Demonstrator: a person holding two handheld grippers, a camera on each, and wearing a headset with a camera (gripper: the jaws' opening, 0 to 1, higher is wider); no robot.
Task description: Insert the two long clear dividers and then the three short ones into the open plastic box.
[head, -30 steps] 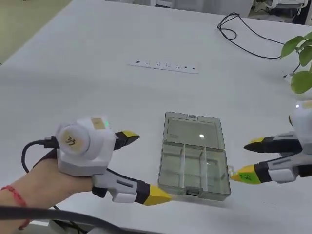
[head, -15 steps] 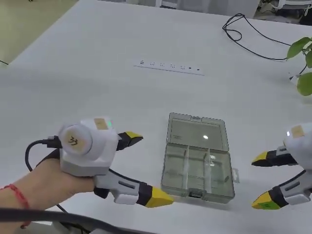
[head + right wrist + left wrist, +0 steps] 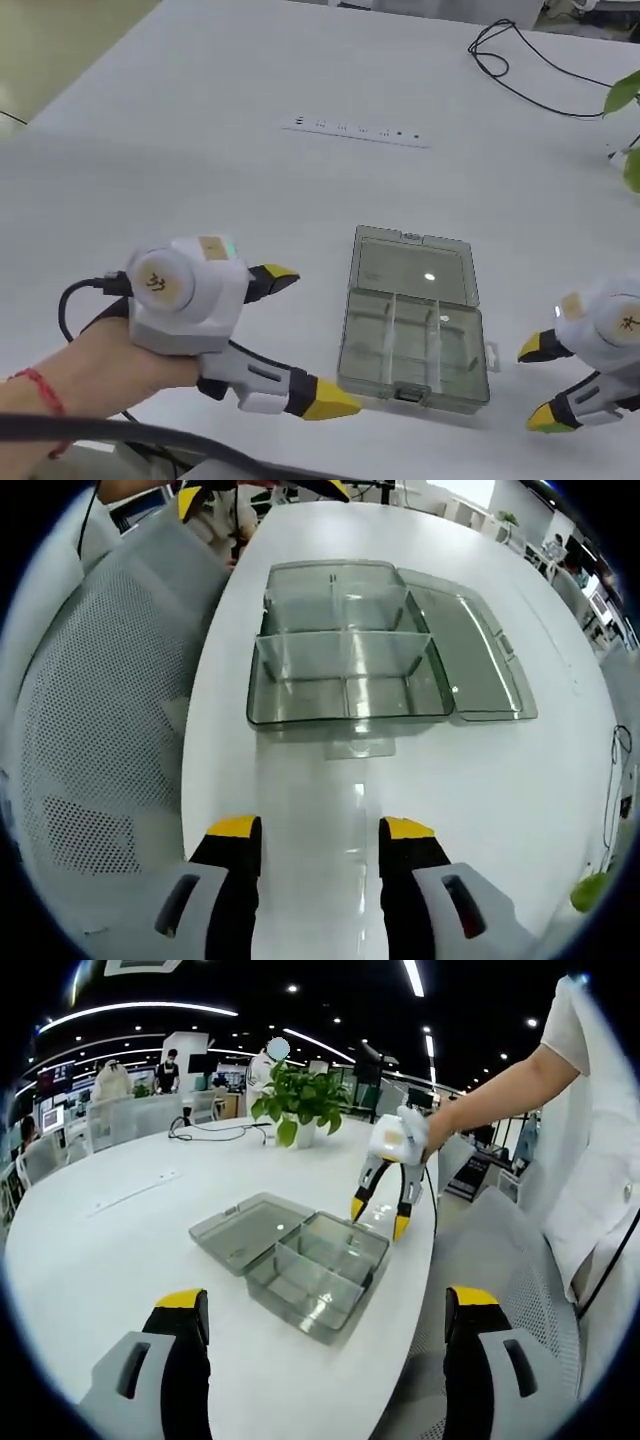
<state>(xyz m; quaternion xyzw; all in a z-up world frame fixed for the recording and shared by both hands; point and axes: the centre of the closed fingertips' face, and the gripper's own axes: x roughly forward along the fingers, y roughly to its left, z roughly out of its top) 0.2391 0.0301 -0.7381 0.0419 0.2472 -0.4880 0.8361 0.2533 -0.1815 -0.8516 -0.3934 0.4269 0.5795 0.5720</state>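
The open clear plastic box (image 3: 415, 270) sits on the white table (image 3: 200, 150) between the left tongs (image 3: 310, 338) and right tongs (image 3: 538, 382), both spread, holding nothing. Its thin clear dividers (image 3: 389, 330) look light, stiff, slippery; pinch a top edge.

Left gripper (image 3: 310, 338) with jaws wide apart, right gripper (image 3: 538, 383) with jaws narrower, both empty

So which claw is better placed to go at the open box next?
Left, probably. The left claw is open, its lower tip beside the near corner of the box; the right claw, also open, sits farther off its side.
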